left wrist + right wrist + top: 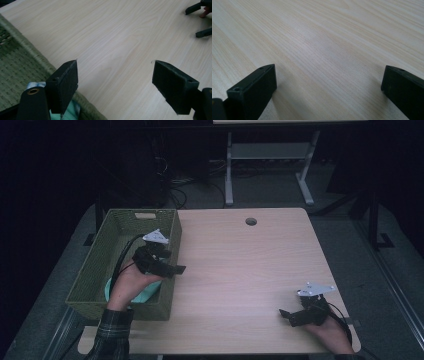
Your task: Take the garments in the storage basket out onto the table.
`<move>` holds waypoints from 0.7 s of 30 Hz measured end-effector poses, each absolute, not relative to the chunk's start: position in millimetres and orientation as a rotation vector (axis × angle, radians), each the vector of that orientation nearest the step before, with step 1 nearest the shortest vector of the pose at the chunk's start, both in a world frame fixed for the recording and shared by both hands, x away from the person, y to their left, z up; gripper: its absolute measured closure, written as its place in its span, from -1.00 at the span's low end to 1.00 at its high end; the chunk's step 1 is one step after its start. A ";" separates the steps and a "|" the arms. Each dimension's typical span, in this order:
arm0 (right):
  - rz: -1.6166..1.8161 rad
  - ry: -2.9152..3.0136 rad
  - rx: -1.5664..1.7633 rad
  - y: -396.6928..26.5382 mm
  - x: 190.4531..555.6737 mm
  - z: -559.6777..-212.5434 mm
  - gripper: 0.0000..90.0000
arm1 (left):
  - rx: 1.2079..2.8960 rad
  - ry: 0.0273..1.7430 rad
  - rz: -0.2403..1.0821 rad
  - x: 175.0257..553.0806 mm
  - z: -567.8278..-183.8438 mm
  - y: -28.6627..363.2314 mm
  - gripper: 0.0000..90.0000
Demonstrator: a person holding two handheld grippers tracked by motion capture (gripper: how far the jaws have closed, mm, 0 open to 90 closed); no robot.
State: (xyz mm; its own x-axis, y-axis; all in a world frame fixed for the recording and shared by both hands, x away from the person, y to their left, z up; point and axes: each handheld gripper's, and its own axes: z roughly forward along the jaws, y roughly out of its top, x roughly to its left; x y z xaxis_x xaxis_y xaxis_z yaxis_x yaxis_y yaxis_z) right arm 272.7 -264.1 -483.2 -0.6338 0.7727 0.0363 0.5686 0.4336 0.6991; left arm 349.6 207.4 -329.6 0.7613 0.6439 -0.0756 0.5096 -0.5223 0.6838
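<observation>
Spanning the scene, the wooden table (240, 265) lies bare at its middle | green woven basket (107, 252) on its left edge, pale turquoise item (145, 294) inside | left gripper (176, 268) over basket's right rim, jaws spread, empty | right gripper (286, 315) at table's near right, jaws parted, empty.

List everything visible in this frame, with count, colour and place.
Basket: one, green woven, table's left edge.
Cloth-like item: one, light teal, inside the basket's near end; kind unclear.
Table: one, light wood, centre, with a round hole near the far edge.
Desk frame: one, pale grey, on the floor beyond the table.
Left gripper: one, black, open, over the basket's right wall.
Right gripper: one, black, open, near right corner.
</observation>
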 end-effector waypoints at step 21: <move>1.005 2.402 1.157 -264.2 272.8 -483.2 -1.00 | 2.208 0.949 0.333 351.9 -328.4 249.7 -0.53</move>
